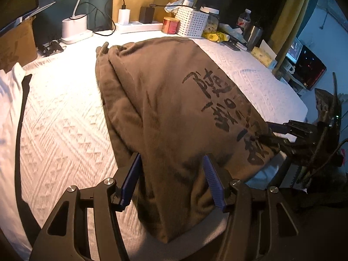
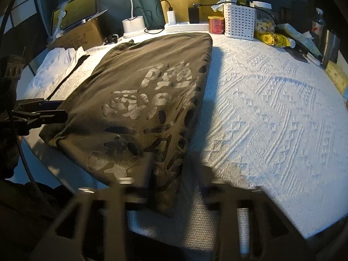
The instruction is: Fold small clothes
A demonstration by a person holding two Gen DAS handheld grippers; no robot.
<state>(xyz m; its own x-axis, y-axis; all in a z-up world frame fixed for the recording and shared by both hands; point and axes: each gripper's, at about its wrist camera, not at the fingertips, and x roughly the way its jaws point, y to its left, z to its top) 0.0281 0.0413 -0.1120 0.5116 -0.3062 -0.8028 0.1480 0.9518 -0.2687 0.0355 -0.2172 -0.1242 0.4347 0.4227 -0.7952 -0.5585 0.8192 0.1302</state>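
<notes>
Your brown printed T-shirt (image 1: 165, 113) lies folded into a long strip on the white textured bedspread (image 1: 65, 130), its near end hanging just over the near edge of the bed. Your left gripper (image 1: 171, 180) stands with its blue fingers (image 1: 212, 182) apart, straddling the near end of the strip without pressing it; your right gripper (image 2: 174, 187) is blurred in its own view, but its fingers look spread on either side of the shirt's near right corner, holding nothing. The risk from here is in the next grasp: if you close on only the top layer, the stacked folds underneath could slide apart and the strip could open up, and pulling unevenly with the two hands could skew it toward the clutter at the far edge, the white basket (image 2: 239, 21) and red tin (image 2: 216, 24). The left wrist view shows the loose bunched layers along the shirt's far left edge, which the right view flattens out; the right wrist view shows the white garment (image 2: 56, 65) lying far left and the clean right fold line.
</notes>
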